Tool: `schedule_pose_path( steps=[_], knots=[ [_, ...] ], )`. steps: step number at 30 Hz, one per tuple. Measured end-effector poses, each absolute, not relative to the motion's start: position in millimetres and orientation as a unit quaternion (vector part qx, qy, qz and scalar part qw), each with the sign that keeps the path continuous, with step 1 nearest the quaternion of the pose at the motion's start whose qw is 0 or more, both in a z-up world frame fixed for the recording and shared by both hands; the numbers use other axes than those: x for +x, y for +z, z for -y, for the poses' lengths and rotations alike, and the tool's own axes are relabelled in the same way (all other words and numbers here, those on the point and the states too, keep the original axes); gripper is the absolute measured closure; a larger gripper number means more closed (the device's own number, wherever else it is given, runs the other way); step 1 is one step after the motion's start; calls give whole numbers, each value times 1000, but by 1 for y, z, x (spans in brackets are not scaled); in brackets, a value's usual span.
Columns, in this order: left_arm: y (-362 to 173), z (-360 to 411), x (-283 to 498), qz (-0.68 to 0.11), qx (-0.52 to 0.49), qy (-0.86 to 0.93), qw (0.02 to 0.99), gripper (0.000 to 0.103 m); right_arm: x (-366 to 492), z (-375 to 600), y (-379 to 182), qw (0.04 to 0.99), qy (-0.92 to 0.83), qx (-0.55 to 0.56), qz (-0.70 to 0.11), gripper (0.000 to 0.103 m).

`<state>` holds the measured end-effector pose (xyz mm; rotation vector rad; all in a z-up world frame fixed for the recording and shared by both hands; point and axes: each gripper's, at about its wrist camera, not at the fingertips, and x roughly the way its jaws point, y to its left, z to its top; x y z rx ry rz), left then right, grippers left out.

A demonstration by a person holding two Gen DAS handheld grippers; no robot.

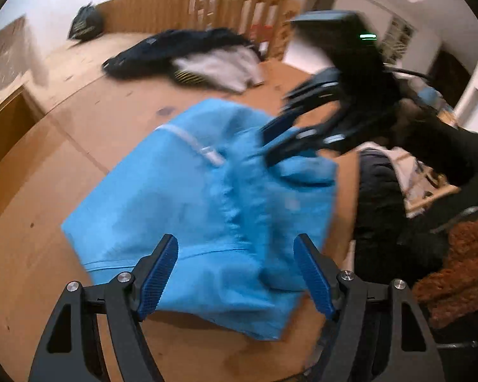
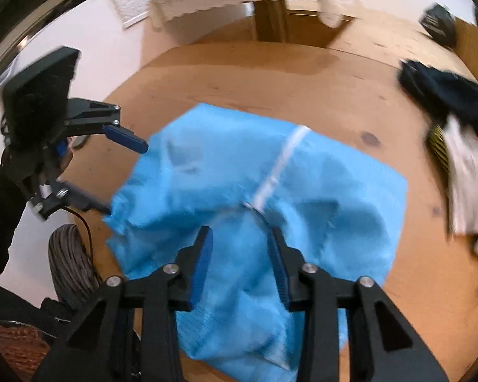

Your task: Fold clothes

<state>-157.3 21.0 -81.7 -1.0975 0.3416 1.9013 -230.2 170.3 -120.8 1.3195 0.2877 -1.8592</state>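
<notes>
Left gripper (image 1: 235,273): mine, jaws spread wide, holding nothing, poised over the near hem of the blue garment (image 1: 207,197).

Right gripper (image 2: 239,267): jaws parted, also holding nothing as far as I can judge; motion blur makes it hard to say whether a pad brushes the cloth beneath.

Blue garment: one item, lying crumpled in the middle of the wooden counter (image 1: 47,165), partly doubled over itself. White zipper (image 1: 194,143) runs down its middle.

Handling, by my estimate: thin, light, soft fabric, with no stiffness to hold a crease unaided; likely to slide a little on the smooth wood. Not fragile. The zipper is the one firm line and should serve as a fold axis.

Where to take hold: I would pinch the hem corners nearest me, one per gripper, catching both layers, then lift and draw the cloth flat.

Also present: dark garment (image 1: 175,47) and white garment (image 1: 226,67), heaped together well apart from the blue one, at the counter's far side.
</notes>
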Motion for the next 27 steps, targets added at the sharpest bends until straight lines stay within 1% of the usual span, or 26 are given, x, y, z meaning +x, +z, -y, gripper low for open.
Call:
schedule_pose_path(
  steps=[1, 2, 6, 9, 12, 14, 16, 18, 20, 23, 25, 27],
  knots=[
    [-79, -22, -150, -131, -441, 765, 450, 30, -232, -164, -120, 415, -735, 524, -114, 82],
    [-77, -24, -143, -128, -445, 759, 457, 30, -234, -157, -120, 421, -731, 525, -115, 83],
    [-86, -40, -119, -139, -454, 730, 491, 30, -241, -130, -117, 443, -717, 526, -116, 84],
    [-95, -53, -115, -138, -461, 712, 511, 30, -246, -110, -116, 459, -706, 526, -116, 84],
    [-114, -60, -126, -145, -487, 700, 502, 29, -251, -95, -125, 465, -691, 540, -124, 84],
    [-139, -55, -136, -147, -530, 691, 469, 30, -250, -99, -125, 457, -698, 534, -135, 84],
    [-143, -45, -138, -132, -540, 691, 462, 31, -240, -116, -112, 460, -710, 521, -117, 84],
    [-123, -31, -132, -110, -518, 704, 474, 31, -229, -141, -99, 466, -719, 507, -97, 84],
    [-103, -22, -129, -105, -493, 720, 476, 30, -215, -165, -92, 461, -728, 501, -83, 84],
    [-77, -20, -134, -107, -468, 739, 473, 29, -193, -185, -105, 430, -737, 509, -111, 84],
    [-74, -28, -140, -114, -457, 738, 483, 29, -179, -196, -115, 420, -738, 514, -125, 84],
    [-85, -40, -149, -114, -466, 726, 492, 29, -170, -201, -128, 422, -728, 525, -127, 84]
  ],
)
